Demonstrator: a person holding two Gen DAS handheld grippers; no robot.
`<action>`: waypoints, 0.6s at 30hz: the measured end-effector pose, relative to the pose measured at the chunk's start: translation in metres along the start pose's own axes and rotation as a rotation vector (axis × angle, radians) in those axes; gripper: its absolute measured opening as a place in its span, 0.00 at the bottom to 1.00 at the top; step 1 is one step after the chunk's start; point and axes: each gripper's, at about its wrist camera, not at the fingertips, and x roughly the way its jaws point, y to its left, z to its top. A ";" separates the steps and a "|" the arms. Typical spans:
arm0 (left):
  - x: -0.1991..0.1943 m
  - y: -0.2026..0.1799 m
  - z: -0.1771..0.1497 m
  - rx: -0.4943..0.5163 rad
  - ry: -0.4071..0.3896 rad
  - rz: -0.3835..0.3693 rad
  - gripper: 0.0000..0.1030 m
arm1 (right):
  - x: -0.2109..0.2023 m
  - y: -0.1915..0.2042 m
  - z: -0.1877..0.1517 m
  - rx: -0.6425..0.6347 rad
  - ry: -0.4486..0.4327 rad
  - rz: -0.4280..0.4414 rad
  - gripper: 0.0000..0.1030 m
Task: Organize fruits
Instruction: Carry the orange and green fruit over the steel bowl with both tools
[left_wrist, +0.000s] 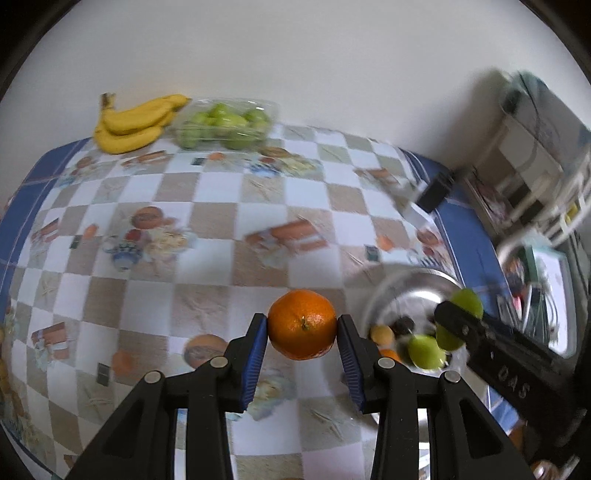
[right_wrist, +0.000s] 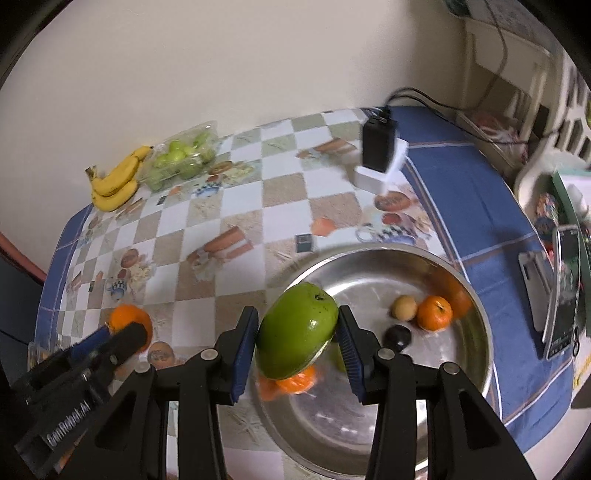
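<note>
Left hand-held gripper (left_wrist: 302, 345) of ours has black plastic arms and ribbed blue pads, and it is clamped on an orange (left_wrist: 302, 324), one pad on each side. We see the fruit as round with dimpled, glossy skin and a small green stem scar facing the camera. It sits right at the fingertips, held above the surface (left_wrist: 207, 206), which is covered by a smooth checked cloth of white and beige squares with printed food pictures and a blue border.

Our right hand-held gripper (right_wrist: 298, 339) is built the same way and grips a green mango (right_wrist: 297, 330), a smooth, shiny oval tilted between the pads, its stem end up. We hold it over the near rim of a round, polished steel bowl (right_wrist: 476, 332). Inside the bowl lie a small orange (right_wrist: 435, 312), a pale round fruit (right_wrist: 404, 308) just beside it, a dark round fruit (right_wrist: 397, 338) and, partly hidden under the mango, more orange fruit (right_wrist: 291, 384).

At the far edge of the surface, well apart from both grippers, lie curved yellow bananas (left_wrist: 129, 123) touching a clear plastic tub of green fruit (left_wrist: 221, 125). A black block on a white base (right_wrist: 380, 155) stands near the blue border.
</note>
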 end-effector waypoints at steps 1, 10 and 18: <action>0.003 -0.009 -0.003 0.023 0.012 -0.009 0.40 | -0.001 -0.008 0.000 0.021 0.000 -0.010 0.44; 0.025 -0.064 -0.025 0.158 0.109 -0.082 0.40 | 0.002 -0.062 0.000 0.148 0.009 -0.109 0.44; 0.049 -0.090 -0.042 0.234 0.200 -0.095 0.40 | 0.018 -0.078 -0.002 0.173 0.056 -0.112 0.44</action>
